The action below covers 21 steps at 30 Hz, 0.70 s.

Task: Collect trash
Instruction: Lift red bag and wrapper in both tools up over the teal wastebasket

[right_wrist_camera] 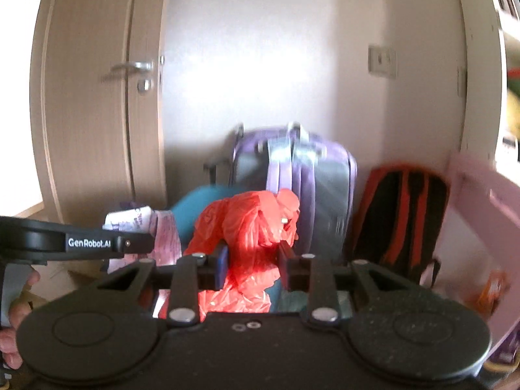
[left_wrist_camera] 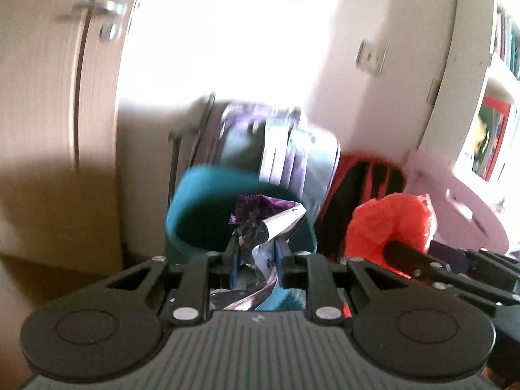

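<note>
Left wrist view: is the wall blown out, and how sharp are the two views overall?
Left wrist view: yes, the wall burns to pure white, the door handle and teal bin smear with motion blur, and only the left claw with its purple wrapper stays fairly crisp. Right wrist view: milder glare, softer blur on the purple suitcase; fisheye bends the door.

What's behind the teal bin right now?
Behind the teal bin a purple-grey suitcase stands against the wall, with a red-and-black backpack beside it. The bin and the held red bag cover the suitcase's lower part, so the floor there is hidden.
</note>
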{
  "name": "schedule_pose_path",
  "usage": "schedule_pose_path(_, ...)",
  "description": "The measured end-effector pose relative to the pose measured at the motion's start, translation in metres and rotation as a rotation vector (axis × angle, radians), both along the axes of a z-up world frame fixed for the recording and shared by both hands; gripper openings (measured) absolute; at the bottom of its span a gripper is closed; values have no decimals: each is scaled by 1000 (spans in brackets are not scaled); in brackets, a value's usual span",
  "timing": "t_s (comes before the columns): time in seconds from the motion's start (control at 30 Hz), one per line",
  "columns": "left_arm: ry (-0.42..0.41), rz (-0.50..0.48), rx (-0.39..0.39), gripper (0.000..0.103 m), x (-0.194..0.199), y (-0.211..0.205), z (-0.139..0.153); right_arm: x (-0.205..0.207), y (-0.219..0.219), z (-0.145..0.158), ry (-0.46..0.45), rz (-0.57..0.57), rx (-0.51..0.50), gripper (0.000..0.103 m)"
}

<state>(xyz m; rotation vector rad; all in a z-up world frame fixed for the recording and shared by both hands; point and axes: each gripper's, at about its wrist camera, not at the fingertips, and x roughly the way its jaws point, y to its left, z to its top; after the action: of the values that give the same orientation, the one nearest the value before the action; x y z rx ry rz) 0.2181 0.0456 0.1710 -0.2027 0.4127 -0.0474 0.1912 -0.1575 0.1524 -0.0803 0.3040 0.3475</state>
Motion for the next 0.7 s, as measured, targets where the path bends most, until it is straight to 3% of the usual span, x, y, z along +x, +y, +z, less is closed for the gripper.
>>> schedule_pose_path(0.1,-72,2,18,21,12,-1,26,14,7,23,-45,-7,4,30)
schedule_pose_path(0.2,-90,8,19,21,33,0,43,33,15,45,-85,-12,12,30)
schedule_pose_path(0.4,-107,20,21,21,81,6,49,79,28,61,-117,-31,33,30)
schedule_pose_path(0.7,77,45,74,22,156,14,-1,153,42,22,3,-28,16,30)
